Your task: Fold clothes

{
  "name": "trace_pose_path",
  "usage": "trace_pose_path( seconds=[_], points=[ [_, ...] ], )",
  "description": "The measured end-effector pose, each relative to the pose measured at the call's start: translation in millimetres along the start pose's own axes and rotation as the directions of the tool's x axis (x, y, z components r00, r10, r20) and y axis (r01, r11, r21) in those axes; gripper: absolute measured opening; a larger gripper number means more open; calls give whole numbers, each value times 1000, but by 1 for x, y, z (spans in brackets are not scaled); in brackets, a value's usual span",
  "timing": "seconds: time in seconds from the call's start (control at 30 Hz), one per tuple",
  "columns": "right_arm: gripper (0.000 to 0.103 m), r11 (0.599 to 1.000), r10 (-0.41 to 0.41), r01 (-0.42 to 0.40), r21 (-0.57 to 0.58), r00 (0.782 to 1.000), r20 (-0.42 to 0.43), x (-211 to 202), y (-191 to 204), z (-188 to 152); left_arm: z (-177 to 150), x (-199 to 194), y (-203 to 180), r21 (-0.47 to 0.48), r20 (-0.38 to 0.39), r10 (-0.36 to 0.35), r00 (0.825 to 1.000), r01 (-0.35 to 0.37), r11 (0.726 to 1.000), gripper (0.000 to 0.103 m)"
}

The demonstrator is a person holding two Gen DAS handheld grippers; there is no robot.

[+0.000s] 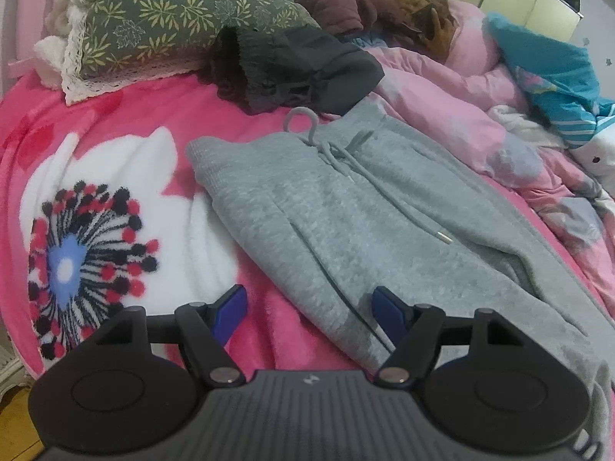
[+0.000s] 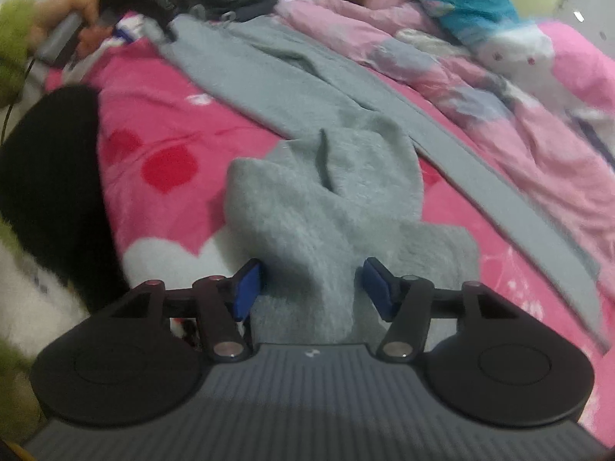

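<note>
Right hand-held gripper [image 2: 312,288] gapes around bunched leg of fuzzy grey sweatpants [image 2: 326,199].

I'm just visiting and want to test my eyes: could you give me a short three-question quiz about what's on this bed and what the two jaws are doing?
1. True or false: the left gripper is clamped shut on the grey sweatpants.
2. What lies between the open jaws of the right gripper?
A. the green leaf-print pillow
B. a bunched leg end of the sweatpants
C. the teal garment
3. Fill in: the waistband's drawstring ends in a ___ tip.

Key:
1. False; its jaws stand open above the fabric's edge.
2. B
3. Metal-looking
</note>
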State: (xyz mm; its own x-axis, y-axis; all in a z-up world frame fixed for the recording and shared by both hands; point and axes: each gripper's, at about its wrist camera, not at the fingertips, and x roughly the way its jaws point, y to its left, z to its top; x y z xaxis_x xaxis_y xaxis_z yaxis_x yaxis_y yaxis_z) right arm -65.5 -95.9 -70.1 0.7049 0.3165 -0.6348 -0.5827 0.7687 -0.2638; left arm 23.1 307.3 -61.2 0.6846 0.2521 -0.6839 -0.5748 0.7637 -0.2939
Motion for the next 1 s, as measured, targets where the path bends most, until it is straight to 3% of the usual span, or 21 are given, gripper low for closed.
trace_pose_path(
  seconds=[0.07,0.1,0.23,0.33,0.5,0.6,0.67,0.73,0.77,0.83,1.0],
  points=[
    [21,995,3,-5,96,1000,13,-2,-14,-1,0,2,-2,8,3,15,1000,-15,1000,72],
    [16,990,-5,2,139,1000,23,-6,-22,-3,0,3,-4,15,3,23,1000,-23,1000,72],
    [13,943,-60,29,331,995,84,-28,-64,-10,1,5,-8,29,0,49,999,-49,998,72],
    [13,868,-130,56,493,985,117,-41,-104,-21,2,6,-11,34,-2,64,998,-64,997,72],
    [13,657,-210,51,752,971,118,-51,-168,-59,3,7,-12,34,-8,73,997,-73,997,72],
    [17,482,-160,-31,876,980,122,-40,-192,-88,3,7,-12,33,-11,72,997,-72,997,72],
    [30,349,-127,-79,934,983,131,-32,-208,-108,3,7,-11,34,-12,71,997,-70,997,72],
    [36,267,-103,-123,956,982,155,-29,-215,-121,3,7,-11,36,-13,69,998,-69,997,72],
    [41,251,-101,-133,959,981,163,-30,-217,-125,4,8,-11,37,-14,69,998,-68,997,72],
    [50,263,-111,-121,957,982,155,-38,-218,-129,4,8,-11,41,-16,70,997,-69,997,72],
    [66,384,-112,-39,923,990,88,-62,-223,-126,4,9,-11,43,-18,66,998,-66,997,72]
  ],
)
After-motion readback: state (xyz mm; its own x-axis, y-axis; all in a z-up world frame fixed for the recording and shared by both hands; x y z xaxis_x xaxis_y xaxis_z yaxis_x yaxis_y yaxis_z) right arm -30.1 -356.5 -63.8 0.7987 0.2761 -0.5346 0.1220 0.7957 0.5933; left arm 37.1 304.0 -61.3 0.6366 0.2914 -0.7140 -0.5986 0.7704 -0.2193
